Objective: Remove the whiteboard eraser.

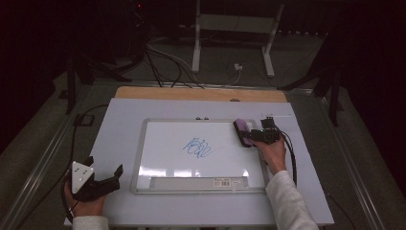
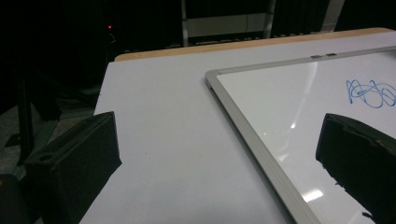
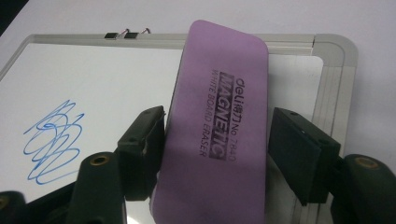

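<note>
Purple magnetic whiteboard eraser (image 3: 219,126), black print on top, lies at whiteboard's (image 3: 334,93) right edge between right gripper's (image 3: 219,144) half-spread jaws; right pad clear, not gripped.

Left gripper (image 1: 111,176) open, resting; right gripper (image 1: 250,135) jaws parted

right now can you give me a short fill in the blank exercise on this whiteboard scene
1. The scribble on the whiteboard is drawn in ____ ink.
2. The eraser between the right gripper jaws is coloured ____.
3. The left gripper holds ____.
4. The big word printed on the eraser is ____.

Missing words: blue; purple; nothing; MAGNETIC
</note>
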{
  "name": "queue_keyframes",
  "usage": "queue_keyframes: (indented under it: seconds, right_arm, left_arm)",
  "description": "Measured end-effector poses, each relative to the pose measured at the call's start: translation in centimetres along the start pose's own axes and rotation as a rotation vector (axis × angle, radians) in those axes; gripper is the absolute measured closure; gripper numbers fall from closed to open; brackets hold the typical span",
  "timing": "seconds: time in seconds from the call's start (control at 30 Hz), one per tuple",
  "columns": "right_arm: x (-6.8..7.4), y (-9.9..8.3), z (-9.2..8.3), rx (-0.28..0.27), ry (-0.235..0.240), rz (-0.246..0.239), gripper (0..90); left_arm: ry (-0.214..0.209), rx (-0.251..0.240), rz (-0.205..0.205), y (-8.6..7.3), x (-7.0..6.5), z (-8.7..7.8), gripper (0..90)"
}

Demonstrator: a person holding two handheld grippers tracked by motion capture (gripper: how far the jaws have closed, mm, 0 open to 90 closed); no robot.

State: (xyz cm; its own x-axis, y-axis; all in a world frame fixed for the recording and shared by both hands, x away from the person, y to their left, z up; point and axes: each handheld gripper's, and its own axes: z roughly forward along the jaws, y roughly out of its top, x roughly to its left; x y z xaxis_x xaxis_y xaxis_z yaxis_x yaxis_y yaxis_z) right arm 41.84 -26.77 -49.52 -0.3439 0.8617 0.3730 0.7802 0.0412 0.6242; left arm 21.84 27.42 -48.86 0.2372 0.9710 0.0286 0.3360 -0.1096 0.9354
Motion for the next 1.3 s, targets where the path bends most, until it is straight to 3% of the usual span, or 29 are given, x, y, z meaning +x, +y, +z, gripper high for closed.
queue_keyframes:
  seconds: [1.3]
  right_arm:
    - [1.2, 0.3, -1.4, -0.067, 0.007, -0.048, 39.9]
  left_arm:
    - [0.0, 0.001, 0.002, 0.0, 0.0, 0.0, 0.5]
